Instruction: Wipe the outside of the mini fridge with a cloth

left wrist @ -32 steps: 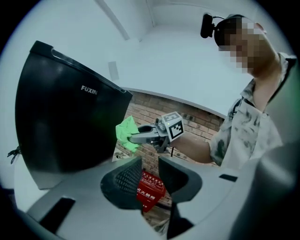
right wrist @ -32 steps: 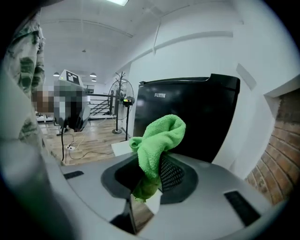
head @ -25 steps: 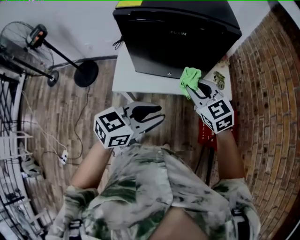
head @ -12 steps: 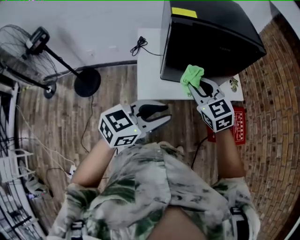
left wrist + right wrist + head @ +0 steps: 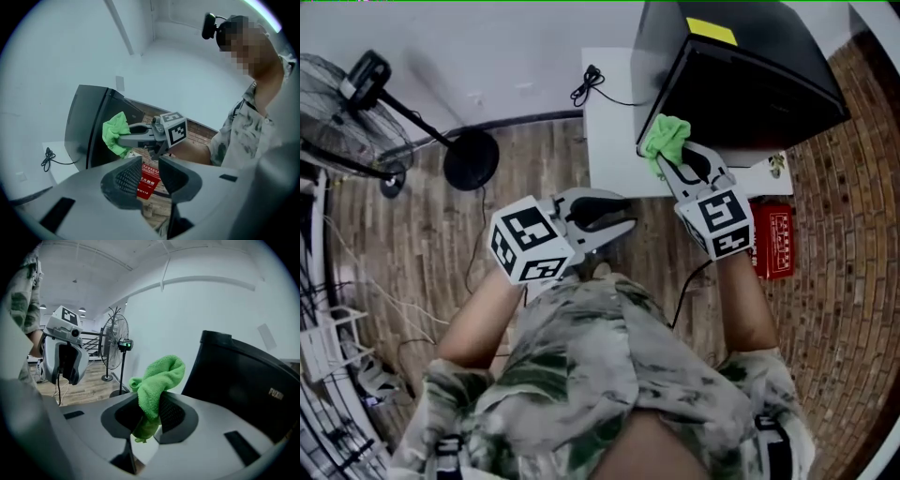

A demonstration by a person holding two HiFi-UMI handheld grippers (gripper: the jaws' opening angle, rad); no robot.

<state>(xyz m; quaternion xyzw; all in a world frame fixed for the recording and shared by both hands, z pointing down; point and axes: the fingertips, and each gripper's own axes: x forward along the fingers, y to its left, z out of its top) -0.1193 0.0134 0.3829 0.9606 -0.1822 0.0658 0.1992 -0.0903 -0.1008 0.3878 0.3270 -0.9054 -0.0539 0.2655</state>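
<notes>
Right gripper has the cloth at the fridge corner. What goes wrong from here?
1. The cloth sits bunched in the jaws of the right gripper; dragging it over the mini fridge may pull it out.
2. The left gripper hangs open, off the fridge, so a hard wipe might shift it on the table.

The right gripper point(image 5: 670, 161) reaches forward on an outstretched forearm, its jaws clamped on a green cloth point(image 5: 666, 139). The left gripper point(image 5: 628, 216) sits close to the chest, pointing right, with its jaws slightly apart and empty.
</notes>
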